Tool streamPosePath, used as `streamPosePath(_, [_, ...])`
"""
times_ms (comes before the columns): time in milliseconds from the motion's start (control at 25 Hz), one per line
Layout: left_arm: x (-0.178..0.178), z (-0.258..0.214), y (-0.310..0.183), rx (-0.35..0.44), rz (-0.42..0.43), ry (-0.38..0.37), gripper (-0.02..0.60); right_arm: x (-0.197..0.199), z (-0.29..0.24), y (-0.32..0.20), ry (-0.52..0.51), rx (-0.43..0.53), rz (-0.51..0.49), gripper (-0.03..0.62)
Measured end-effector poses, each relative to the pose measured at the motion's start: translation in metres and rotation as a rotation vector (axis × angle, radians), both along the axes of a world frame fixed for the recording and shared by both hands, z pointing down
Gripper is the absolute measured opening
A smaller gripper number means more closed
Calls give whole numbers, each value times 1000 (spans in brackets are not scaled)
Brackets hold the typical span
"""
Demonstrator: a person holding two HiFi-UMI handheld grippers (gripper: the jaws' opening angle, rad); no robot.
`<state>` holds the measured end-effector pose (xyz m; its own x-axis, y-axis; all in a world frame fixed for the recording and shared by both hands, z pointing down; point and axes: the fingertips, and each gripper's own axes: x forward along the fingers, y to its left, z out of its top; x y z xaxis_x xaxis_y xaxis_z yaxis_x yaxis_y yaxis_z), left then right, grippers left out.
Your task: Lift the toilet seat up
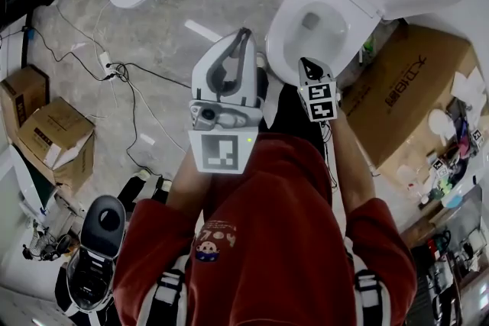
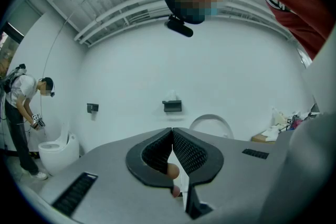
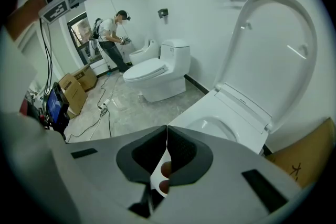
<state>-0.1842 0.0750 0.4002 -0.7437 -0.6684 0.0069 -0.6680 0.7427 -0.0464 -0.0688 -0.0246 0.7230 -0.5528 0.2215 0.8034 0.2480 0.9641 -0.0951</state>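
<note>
Looks like the very start to me: the reach-in, nothing lifted yet. The toilet stands against the wall straight ahead of the person, with a box (image 1: 397, 88) just beside it. The lid (image 3: 273, 55) is already up, leaning back on the wall. As far as I can tell the seat (image 3: 191, 115) is lying flat on the bowl. It's white on white, though, so I wouldn't swear to where seat ends and rim begins.

Neither gripper is anywhere near contact. The left hand-held gripper (image 2: 172, 134) has its jaws pressed together with nothing between them. It points out level at the far wall, not at the toilet at all. The right hand-held gripper (image 3: 166, 131) is also closed and empty. It's angled down toward the bowl and hangs above the front of it in the head view (image 1: 307, 66), apart from it.

Orientation: the seat (image 1: 284, 30) lies horizontal, with its long axis running from the hinge at the wall out to the front edge. In the head view that runs from upper right to lower left, so the front edge points back at the person.

My guess for the next move is to drop the right gripper to that front edge. Then either open the jaws and pinch the edge, or slip the closed tips under it, and swing it up around the hinge until it rests against the lid.
</note>
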Motion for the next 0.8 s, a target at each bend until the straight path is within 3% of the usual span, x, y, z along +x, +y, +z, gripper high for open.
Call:
streamPosePath(280, [4,10,-3,-21,0,-3,18,19,39,9,99,36,-80,14])
streamPosePath(560, [10,20,-2,-32,3,10,18,39,69,22,210,7,-149,17])
streamPosePath(800, [8,30,3,-43,-19,15,18,44,92,33,271,-1,-241,117])
